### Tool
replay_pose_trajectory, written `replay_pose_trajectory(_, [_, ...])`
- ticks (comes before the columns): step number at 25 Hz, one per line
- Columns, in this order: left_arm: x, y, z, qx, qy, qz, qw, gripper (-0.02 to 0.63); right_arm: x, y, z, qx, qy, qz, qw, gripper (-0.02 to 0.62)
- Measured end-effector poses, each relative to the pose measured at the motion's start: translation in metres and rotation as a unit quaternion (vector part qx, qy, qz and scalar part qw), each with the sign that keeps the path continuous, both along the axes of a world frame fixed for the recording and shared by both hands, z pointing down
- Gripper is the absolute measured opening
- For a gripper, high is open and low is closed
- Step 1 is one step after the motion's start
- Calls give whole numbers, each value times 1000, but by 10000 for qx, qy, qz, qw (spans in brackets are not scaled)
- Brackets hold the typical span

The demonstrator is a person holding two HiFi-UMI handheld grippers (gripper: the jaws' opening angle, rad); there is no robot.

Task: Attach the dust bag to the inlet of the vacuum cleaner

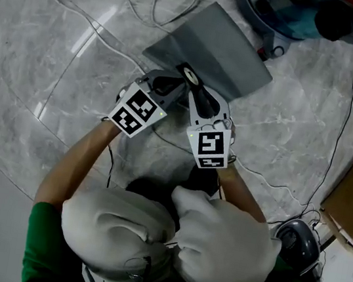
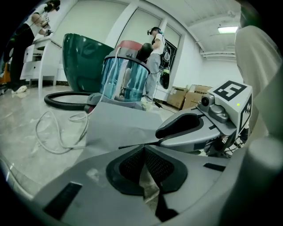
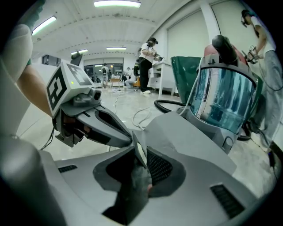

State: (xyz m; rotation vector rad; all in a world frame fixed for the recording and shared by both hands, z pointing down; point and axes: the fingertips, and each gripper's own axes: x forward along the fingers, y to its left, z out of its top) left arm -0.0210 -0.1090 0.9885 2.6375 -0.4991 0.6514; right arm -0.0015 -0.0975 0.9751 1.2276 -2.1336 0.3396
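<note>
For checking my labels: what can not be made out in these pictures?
The vacuum cleaner: head view, cut off by the top edge; its inlet shows clearly in no view.
Collar of the dust bag: head view, mostly covered by the left gripper and right gripper, shut on it.

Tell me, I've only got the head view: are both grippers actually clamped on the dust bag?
Observer: The left gripper has its jaws shut on a thin grey fold of the dust bag.
Operator: And the right one?
Observer: The right gripper pinches the bag's collar, which stands on edge between its jaws.
Operator: What's ahead of the bag?
Observer: The vacuum cleaner, clear blue with a red top, stands just behind the bag's far end.
</note>
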Motion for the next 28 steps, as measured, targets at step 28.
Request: replay_pose_trajectory(28, [24, -109, -189, 1504, 195, 918, 9842, 5, 39, -53, -143, 461, -715, -660, 9942, 15])
